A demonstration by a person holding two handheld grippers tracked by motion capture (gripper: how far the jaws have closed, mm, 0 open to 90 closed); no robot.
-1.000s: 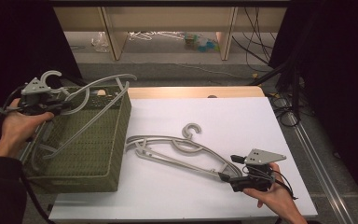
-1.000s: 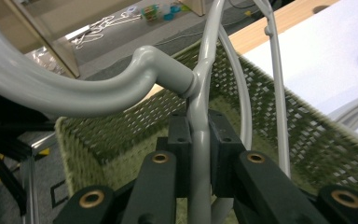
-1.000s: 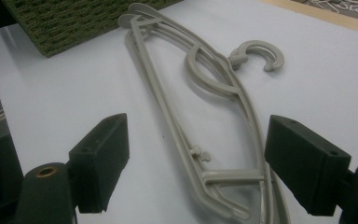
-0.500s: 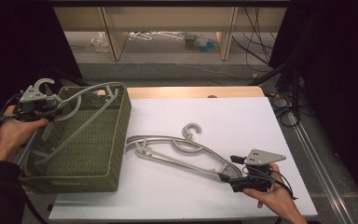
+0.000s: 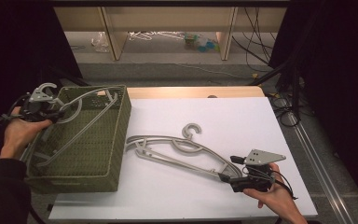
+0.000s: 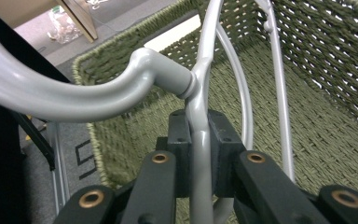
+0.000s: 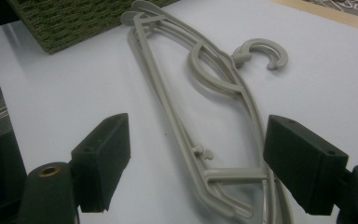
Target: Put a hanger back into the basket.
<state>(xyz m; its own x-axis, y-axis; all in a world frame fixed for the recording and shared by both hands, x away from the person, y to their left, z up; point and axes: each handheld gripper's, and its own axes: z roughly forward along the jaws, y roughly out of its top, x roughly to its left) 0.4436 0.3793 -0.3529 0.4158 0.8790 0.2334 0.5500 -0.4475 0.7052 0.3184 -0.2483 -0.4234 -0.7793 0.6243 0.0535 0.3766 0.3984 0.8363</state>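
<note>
Nearest the viewer in the high view, the right gripper (image 5: 227, 169) rests low on the white tabletop (image 5: 223, 116), cupped from below by the right hand (image 5: 272, 198); its black block-shaped jaws stand released, spread to either side of the near end of a flat grey plastic hanger (image 5: 177, 151) without pressing on it. This hanger, smooth and matte with a curved shoulder bar, a straight lower bar and a short open hook, lies on the table just beside the basket. At the left, the woven olive-green basket (image 5: 116, 140), rectangular with a coarse ribbed weave, holds a second grey hanger (image 5: 77, 109), which leans tilted across its interior. The left gripper (image 6: 200, 154), held at the basket's far left corner by the left hand (image 5: 18, 133), is clenched on that hanger's thin neck just below the rounded hook.
</note>
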